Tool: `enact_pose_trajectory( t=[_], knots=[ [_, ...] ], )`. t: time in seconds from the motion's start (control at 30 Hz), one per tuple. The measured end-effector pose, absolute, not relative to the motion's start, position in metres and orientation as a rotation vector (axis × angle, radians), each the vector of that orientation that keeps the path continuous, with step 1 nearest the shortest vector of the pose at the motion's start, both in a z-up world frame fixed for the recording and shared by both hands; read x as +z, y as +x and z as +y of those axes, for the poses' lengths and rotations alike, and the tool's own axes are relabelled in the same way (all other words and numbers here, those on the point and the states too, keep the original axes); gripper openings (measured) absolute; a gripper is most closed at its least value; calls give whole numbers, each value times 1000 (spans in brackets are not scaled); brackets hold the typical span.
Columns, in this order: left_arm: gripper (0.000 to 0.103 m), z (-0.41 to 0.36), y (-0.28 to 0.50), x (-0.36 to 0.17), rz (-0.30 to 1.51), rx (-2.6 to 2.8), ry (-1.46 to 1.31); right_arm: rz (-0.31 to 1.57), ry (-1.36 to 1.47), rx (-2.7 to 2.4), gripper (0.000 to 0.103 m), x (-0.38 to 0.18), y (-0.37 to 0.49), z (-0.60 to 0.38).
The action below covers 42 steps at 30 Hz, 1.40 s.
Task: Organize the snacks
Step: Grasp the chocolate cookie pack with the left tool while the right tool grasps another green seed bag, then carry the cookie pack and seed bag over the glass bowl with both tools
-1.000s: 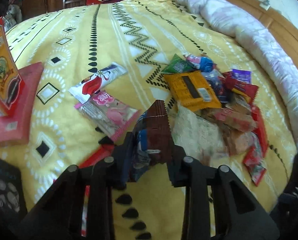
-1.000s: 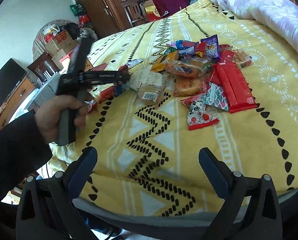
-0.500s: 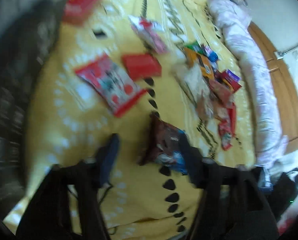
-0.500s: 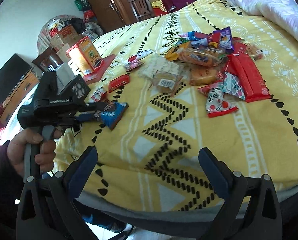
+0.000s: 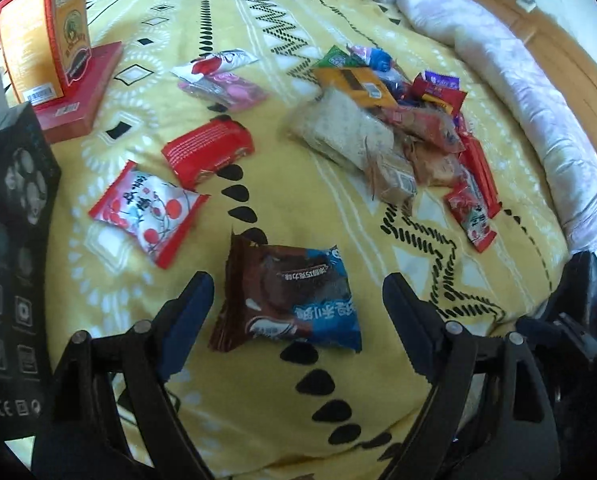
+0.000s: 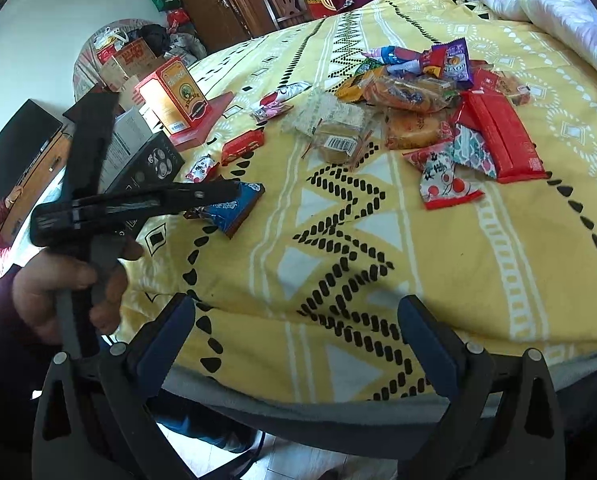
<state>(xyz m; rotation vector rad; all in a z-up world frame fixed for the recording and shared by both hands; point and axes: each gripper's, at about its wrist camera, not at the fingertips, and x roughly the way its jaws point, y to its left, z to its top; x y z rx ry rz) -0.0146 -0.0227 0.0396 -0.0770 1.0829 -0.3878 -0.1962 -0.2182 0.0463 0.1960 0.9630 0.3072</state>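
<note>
My left tongs (image 5: 294,292) have just been opening and are standing wide, gripping nothing; the brown-and-blue packet (image 5: 286,304) is lying loose on the bedspread (image 5: 258,400) between the fingers, touching neither. Ahead to the left a cherry packet (image 5: 146,212) and a red packet (image 5: 208,150) are lying, the snack pile (image 5: 402,120) ahead right, a black box (image 5: 10,248) hard left. My right tongs (image 6: 296,332) are hanging wide and empty, near the bed's edge.

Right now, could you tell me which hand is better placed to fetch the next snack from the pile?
Right, probably. The right tool is open, empty, facing the snack pile. The left tool, its jaws just opened, straddles the chocolate pack lying away from the pile.
</note>
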Motion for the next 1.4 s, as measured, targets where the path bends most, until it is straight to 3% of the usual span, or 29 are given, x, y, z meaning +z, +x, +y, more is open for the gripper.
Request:
enact_pose_trajectory(
  t=[0.03, 0.17, 0.23, 0.57, 0.77, 0.87, 0.93, 1.03, 1.13, 1.4],
  knots=[
    [85, -30, -13, 36, 1086, -389, -53, 959, 183, 309, 103, 49, -194, -219],
    [58, -28, -21, 30, 1084, -388, -19, 946, 122, 348, 103, 63, -171, -220],
    [52, -23, -26, 34, 1071, -391, -20, 933, 59, 370, 103, 70, -150, -218],
    [52, -3, -23, 39, 1069, -394, -66, 993, -258, 474, 102, 37, 4, -179],
    [52, -2, -19, 33, 1079, -402, -83, 1088, -408, 491, 102, -4, 51, -154],
    [52, 0, -16, 34, 1079, -400, -98, 1100, -340, 480, 102, -15, 61, -163],
    [52, 0, -15, 34, 1073, -397, -94, 1088, -277, 461, 79, -9, 61, -168],
    [51, 0, -17, 37, 1060, -384, -84, 1037, -193, 446, 72, 7, 50, -177],
    [51, -1, -20, 47, 1017, -370, -67, 977, -109, 435, 53, 27, 31, -188],
    [50, 4, -30, 94, 909, -352, -47, 816, 52, 427, 47, 87, -14, -196]
  ],
)
